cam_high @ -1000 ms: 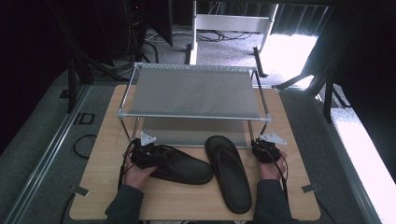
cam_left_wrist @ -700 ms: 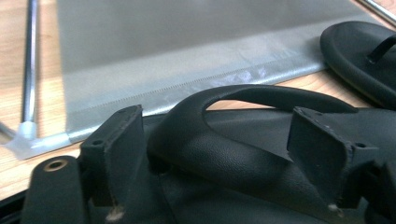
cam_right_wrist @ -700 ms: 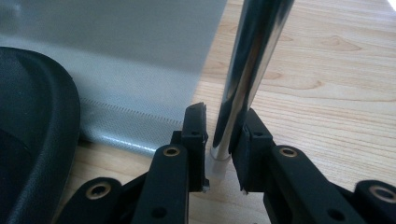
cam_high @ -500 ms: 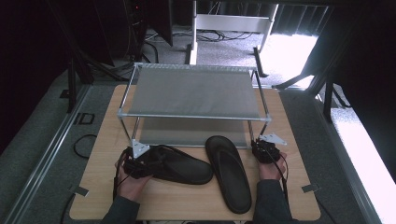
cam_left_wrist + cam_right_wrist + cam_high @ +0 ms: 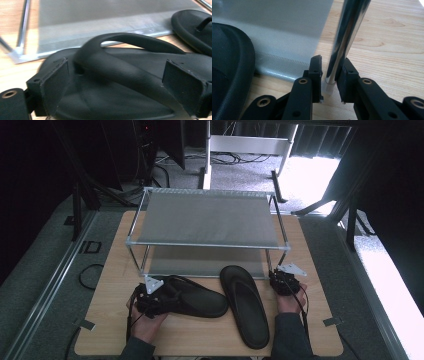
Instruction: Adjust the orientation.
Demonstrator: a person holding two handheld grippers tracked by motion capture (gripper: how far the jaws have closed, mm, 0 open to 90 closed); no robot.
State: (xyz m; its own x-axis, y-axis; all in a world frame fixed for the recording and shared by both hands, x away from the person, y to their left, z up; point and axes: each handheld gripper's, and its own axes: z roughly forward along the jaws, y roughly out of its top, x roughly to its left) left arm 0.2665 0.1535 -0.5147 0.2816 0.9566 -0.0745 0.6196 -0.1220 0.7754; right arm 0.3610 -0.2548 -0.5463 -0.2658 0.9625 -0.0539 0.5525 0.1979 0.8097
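- Since the earlier high-view frames, the left gripper point(image 5: 150, 299) has slid toward the near-left part of the table, back to the heel end of the left black rubber flip-flop point(image 5: 192, 296), and its jaws have just been opening.
- Its jaws now stand wide apart on either side of that sandal, the thick toe strap point(image 5: 130, 67) lying between them; the pads do not appear to press on it.
- The right gripper point(image 5: 284, 281) has kept its place at the front-right corner of the 2-tier metal shoe rack point(image 5: 207, 217). Its jaws sit close around the rack's chrome leg point(image 5: 344, 37), apparently clamped on it or nearly so; a thin gap shows on 1 side.
- The second black flip-flop point(image 5: 246, 305) lies on the light wooden table point(image 5: 310, 240), between the first sandal and the right gripper, toe near the rack's lower shelf point(image 5: 200, 262).
- Risk: if the left jaws close on soft rubber alone, the sandal could sag or twist out when lifted.
- Risk: if the right gripper lets go of the leg, the light rack could shift when a sandal is pushed in.
- Room: the lower shelf opening is low, and the front rail and legs could catch a raised strap.
- The table's near edge runs just behind both hands, leaving little room to draw back; more bare wood lies to the left.
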